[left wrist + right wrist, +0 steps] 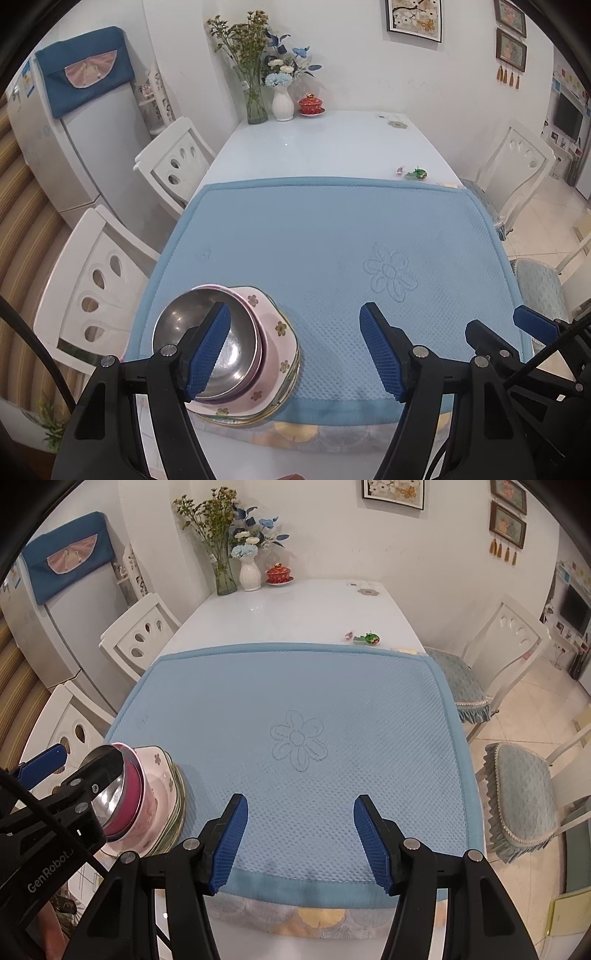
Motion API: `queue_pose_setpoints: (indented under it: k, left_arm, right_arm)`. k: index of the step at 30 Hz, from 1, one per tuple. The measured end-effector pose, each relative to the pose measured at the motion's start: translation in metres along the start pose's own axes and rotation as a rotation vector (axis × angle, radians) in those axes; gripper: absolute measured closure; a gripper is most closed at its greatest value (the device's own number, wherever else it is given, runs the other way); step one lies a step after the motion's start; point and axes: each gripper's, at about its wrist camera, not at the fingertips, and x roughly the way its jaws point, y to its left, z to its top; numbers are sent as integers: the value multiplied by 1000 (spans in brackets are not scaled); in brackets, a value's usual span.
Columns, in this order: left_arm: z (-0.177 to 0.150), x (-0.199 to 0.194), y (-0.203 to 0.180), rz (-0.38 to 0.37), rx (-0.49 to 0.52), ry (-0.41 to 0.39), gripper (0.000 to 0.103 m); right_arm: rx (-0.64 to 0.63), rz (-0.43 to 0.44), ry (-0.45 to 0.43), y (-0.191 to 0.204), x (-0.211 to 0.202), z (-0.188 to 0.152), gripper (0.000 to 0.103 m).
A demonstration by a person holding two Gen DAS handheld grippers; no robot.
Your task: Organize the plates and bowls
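Steel bowl (192,325) tops stacked plates (275,332) on blue mat (332,240).

White chairs (173,162), fridge (74,147), tiled floor (532,701)

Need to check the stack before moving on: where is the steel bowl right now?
The steel bowl tops the stack of pink floral plates at the blue mat's near left corner, low-left in both views, by the left gripper.

Dishes are in one stack at the near-left corner of the blue mat (332,236). Steel bowl (192,321) on top, upright, nested in a pink-rimmed bowl (131,794). Both sit in a pink flowered plate (273,332), squarish with rounded corners, on green-edged plates (177,805) underneath.
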Motion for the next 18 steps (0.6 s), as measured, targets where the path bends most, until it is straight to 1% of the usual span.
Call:
queue_pose_setpoints:
  k: [3,7,18]
  left_arm:
    - [2,-1,-2,1,7,-2,32]
    - [6,-3,-1,3,7,-11,32]
    - [8,0,-5,-4,-2,-16,32]
  right_arm:
    - [10,6,3,-2,0,3,45]
    - [17,9,-13,-2,-2,6,45]
    - [21,4,-18,-8,-4,6,45]
